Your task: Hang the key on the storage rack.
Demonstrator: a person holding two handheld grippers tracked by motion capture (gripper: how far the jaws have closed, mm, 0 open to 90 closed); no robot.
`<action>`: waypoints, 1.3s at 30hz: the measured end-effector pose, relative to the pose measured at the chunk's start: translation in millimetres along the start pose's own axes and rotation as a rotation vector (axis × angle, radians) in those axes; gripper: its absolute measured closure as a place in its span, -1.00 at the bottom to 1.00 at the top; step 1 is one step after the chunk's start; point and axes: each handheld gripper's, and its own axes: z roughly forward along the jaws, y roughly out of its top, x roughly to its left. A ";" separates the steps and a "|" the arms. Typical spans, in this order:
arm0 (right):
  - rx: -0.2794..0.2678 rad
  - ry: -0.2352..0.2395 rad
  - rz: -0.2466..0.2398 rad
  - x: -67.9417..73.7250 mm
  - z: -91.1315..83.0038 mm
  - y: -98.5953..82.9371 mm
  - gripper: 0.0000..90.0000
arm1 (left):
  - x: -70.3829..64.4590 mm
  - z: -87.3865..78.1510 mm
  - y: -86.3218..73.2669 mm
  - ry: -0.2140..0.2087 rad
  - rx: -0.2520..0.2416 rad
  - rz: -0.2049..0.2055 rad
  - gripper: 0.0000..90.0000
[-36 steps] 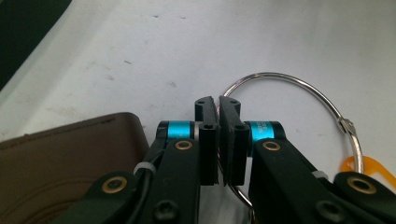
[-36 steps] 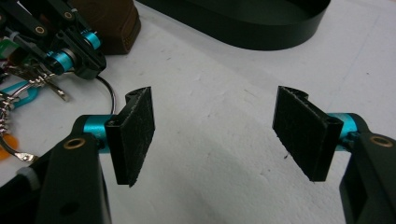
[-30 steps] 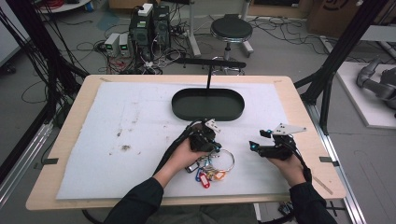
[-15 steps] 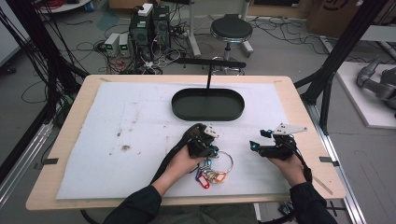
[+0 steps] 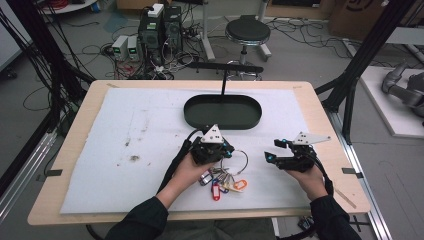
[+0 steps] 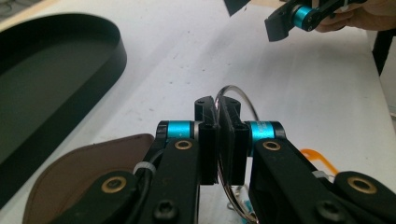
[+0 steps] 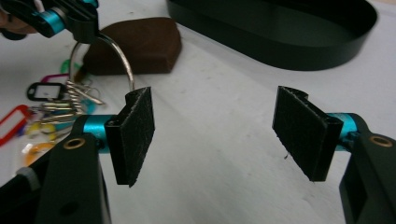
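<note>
On top of the wooden table (image 5: 320,107) lies a big white mat (image 5: 125,150) that covers most of it. A strip of bare wood shows all around the mat's edges. The left half of the mat is wide open, with a few small dirty marks on it.

Toward the far side, near the middle, sits a long black tray (image 5: 223,111) with round ends and a low wall. Open mat lies between the tray's near wall and the grippers.

Near the front edge, the person's left hand (image 5: 187,172) holds the left gripper (image 5: 226,151). Its jaws are squeezed tight together on a thin metal key ring (image 6: 236,95). From the left gripper view, the ring stands up between the two pads and loops out past them. The rest of the bunch, the keys (image 5: 220,176) and their bright coloured tags (image 5: 227,186), lies on the mat just below that gripper, close to the front of the mat. A brown soft thing (image 7: 140,44) lies on the mat beside the ring, between it and the tray.

Off to the right, apart from the keys, the right hand (image 5: 307,177) holds the right gripper (image 5: 272,151). Its jaws are spread wide with nothing between them. It points left at the ring, with a bare gap of mat in between. More bare mat lies behind it, out to the mat's right edge.
</note>
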 end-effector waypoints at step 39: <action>0.057 0.291 -0.222 34.3 34.7 6.8 0.93 | -2.1 -4.7 -19.5 -0.133 0.088 0.008 0.88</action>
